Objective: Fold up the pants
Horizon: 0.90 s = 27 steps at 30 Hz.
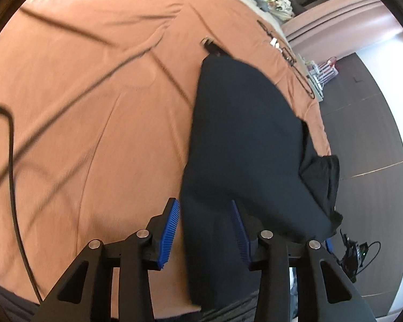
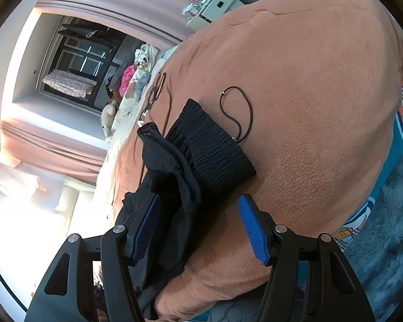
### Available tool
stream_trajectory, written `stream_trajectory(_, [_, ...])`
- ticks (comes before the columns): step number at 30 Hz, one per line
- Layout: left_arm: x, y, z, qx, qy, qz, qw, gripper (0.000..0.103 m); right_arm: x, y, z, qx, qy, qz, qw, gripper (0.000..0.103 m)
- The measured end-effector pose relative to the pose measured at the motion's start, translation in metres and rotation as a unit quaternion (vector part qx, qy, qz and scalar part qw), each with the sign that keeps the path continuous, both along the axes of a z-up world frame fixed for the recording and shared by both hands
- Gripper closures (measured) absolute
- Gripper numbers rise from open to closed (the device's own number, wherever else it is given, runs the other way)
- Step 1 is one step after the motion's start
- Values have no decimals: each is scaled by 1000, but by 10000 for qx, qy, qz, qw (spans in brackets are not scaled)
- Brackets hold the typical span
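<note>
I see the bed point(image 1: 94, 107) first, covered by an orange-brown blanket point(image 2: 322, 107) that fills most of both views; the black pants point(image 1: 241, 134) lie on it near the bed's edge, one long leg stretched flat across the blanket, the gathered waistband point(image 2: 212, 145) bunched at the other end, loose folds of cloth spilling over the edge; left tongs point(image 1: 205, 230) sit over the near end of the leg, cloth running up between the blue pads point(image 1: 170, 230), pads not pressing on it as far as I can see, so apart; right tongs point(image 2: 201, 228) also apart, wide gap, left pad against the bunched cloth by the waistband, right pad over bare blanket, nothing clamped; a thin dark cord point(image 2: 241, 112) loops on the blanket just beside the waistband; black cable point(image 1: 13, 161) crosses the left-wrist view.
</note>
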State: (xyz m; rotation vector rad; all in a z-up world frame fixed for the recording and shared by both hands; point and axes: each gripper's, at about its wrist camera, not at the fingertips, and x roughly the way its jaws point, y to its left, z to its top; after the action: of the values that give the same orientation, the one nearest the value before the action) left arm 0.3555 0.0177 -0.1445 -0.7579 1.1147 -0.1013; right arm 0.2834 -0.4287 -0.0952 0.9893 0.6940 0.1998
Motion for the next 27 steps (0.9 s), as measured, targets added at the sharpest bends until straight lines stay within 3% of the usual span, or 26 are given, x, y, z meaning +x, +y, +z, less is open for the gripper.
stream_trajectory(9, [-12,-30,-12,-307,197,-205,9991,61,4,-4,-17,610,74,-57,9981,43])
stream_trajectory(16, [-21,-39,-24,-188,355,-187,9990,61,8,-10,-31,1185,202,-307,9923,43])
stream_trajectory(20, [-17,-47,-23,7,413,-246,9988,62,16,-14,-37,1257,269,-463,9906,43])
stream_trajectory(22, [-15,-50,-23,73,438,-238,9987,82,20,-15,-43,1317,414,-582,9887,43])
stream_trajectory(25, [-15,-52,-18,154,398,-286,9987,96,27,-19,-47,1401,498,-691,9865,48])
stream_trajectory(27, [-17,-51,-11,316,373,-308,9983,98,32,-20,-37,1085,513,-672,9905,72])
